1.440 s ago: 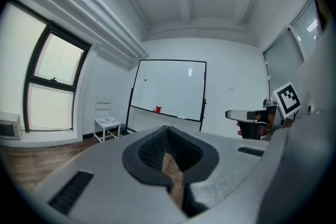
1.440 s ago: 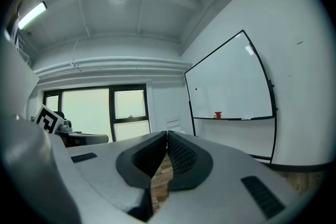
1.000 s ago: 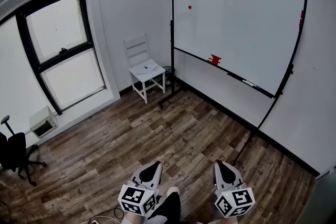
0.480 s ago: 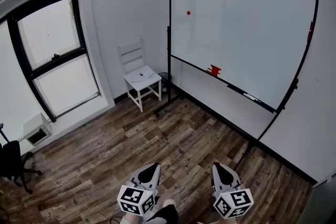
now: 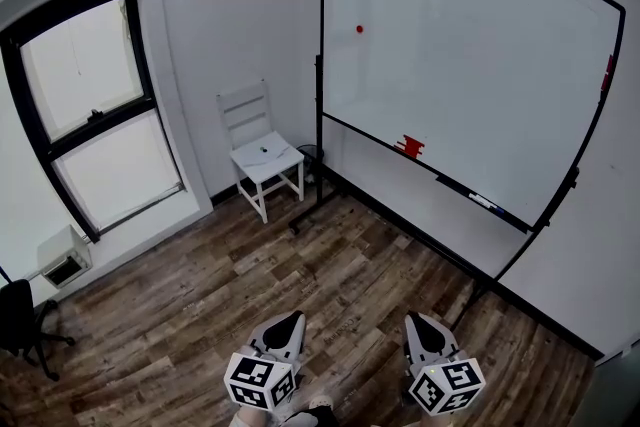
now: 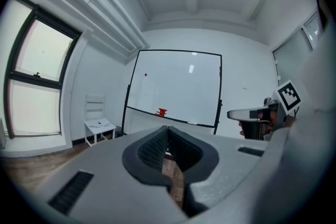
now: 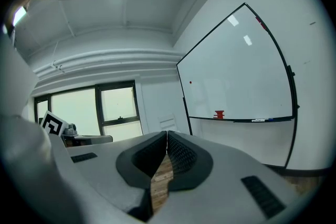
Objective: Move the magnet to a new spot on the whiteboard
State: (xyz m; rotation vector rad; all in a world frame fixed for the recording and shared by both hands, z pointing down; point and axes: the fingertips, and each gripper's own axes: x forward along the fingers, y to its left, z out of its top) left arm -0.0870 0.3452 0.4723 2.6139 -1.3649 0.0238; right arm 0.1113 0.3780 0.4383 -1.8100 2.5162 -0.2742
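Note:
A small red round magnet [image 5: 360, 29] sticks to the upper left of the standing whiteboard [image 5: 470, 75]; it also shows as the red magnet [image 6: 145, 74] in the left gripper view and the red magnet [image 7: 190, 82] in the right gripper view. Both grippers are far from the board, low in the head view. My left gripper [image 5: 291, 319] is shut with nothing in it, its tips meeting [image 6: 167, 128]. My right gripper [image 5: 417, 320] is shut and empty too, jaws touching [image 7: 167, 135]. Both point level toward the board.
A red object [image 5: 411, 147] and markers [image 5: 483, 201] rest on the board's tray. A white chair [image 5: 257, 153] stands left of the board by the wall. A large window [image 5: 85, 105] is at the left, an office chair [image 5: 18, 325] at the far left. Wood floor [image 5: 330, 275] lies ahead.
The whiteboard and chair have grown larger and shifted in the head view as I walk closer. Both grippers keep their place low in the view and stay shut.

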